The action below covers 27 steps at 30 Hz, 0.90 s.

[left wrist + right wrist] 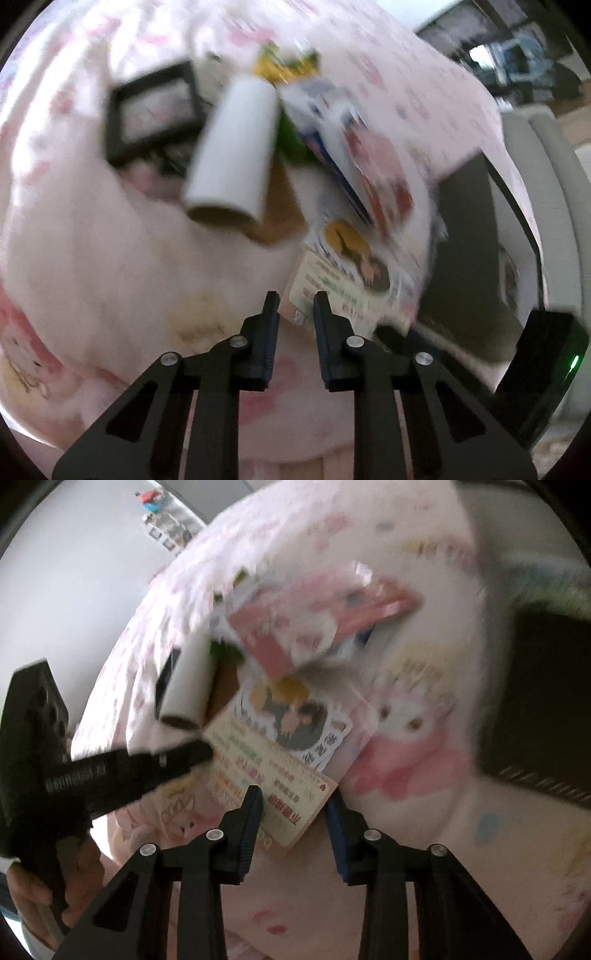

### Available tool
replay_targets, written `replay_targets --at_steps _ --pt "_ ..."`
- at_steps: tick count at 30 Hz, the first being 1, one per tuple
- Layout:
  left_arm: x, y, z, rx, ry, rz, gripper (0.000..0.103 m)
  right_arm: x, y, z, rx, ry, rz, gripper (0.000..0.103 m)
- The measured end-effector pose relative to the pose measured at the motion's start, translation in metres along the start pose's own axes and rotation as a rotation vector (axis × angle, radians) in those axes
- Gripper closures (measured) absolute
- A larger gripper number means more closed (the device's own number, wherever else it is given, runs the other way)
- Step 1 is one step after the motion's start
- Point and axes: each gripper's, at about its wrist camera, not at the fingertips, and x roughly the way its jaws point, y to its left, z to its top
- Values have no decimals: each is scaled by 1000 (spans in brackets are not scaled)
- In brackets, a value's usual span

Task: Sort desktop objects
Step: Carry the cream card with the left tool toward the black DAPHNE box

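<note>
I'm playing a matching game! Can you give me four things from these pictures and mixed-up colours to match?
Things:
1. paper roll
2. square frame
3. printed card
4. right gripper pads

Colours:
A. black
B. blue
C. white
D. cream with red and green writing

Pairs: 1-C, 2-A, 3-D, 4-B

Both views are smeared by motion blur. The printed card (273, 786) carries lettering too blurred to read. The white tube (232, 147) covers part of a black frame (151, 114) and a green item (291, 142) — its kind cannot be told. The dark object (546, 701) at right is cut off by the picture's edge.
</note>
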Motion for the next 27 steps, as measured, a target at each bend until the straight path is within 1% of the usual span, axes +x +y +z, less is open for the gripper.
replay_targets --at_steps 1,3,4,5,6,8,9,11,13,14,16,18,19,21,23,25,27 --pt "3 -2 -6 -7 32 -37 81 -7 -1 2 1 -19 -20 73" --pt "5 2 -13 -67 54 -122 71 -17 -6 6 15 -46 -49 73" --pt "6 4 -16 -92 55 -155 69 -15 -6 15 31 -47 -48 72" --pt "6 6 -16 -105 51 -163 66 -11 -5 22 48 -41 -40 72" --pt "5 7 -15 -107 33 -143 66 -10 5 6 66 -33 -34 72" --pt "-1 8 -11 -106 -27 -99 66 -22 3 -22 74 -20 -50 72" --pt "-2 9 -8 -109 -44 -87 66 -28 1 -35 77 -14 -60 72" --pt "2 9 -4 -106 -56 -53 66 -16 3 -37 76 9 -75 71" --pt "13 4 -4 -87 -39 2 66 -3 2 -41 76 39 -75 69" --pt "16 0 -6 -67 -29 23 66 4 1 -43 74 51 -70 67" --pt "21 -11 -10 -13 -7 56 66 9 5 -47 42 43 -105 67" --pt "20 -19 -18 29 28 33 64 2 8 -48 40 42 -92 66" --pt "18 -21 -22 41 44 5 64 -4 10 -48 40 33 -85 65" --pt "9 -17 -26 11 52 -79 64 -18 12 -49 25 4 -106 65" --pt "-3 -3 -22 -72 1 -124 64 -32 9 -55 30 -20 -105 65" --pt "-7 13 -16 -157 -43 -118 64 -36 2 -60 52 -22 -105 65" --pt "4 17 -15 -203 -28 -99 64 -29 -7 -64 86 5 -122 65"
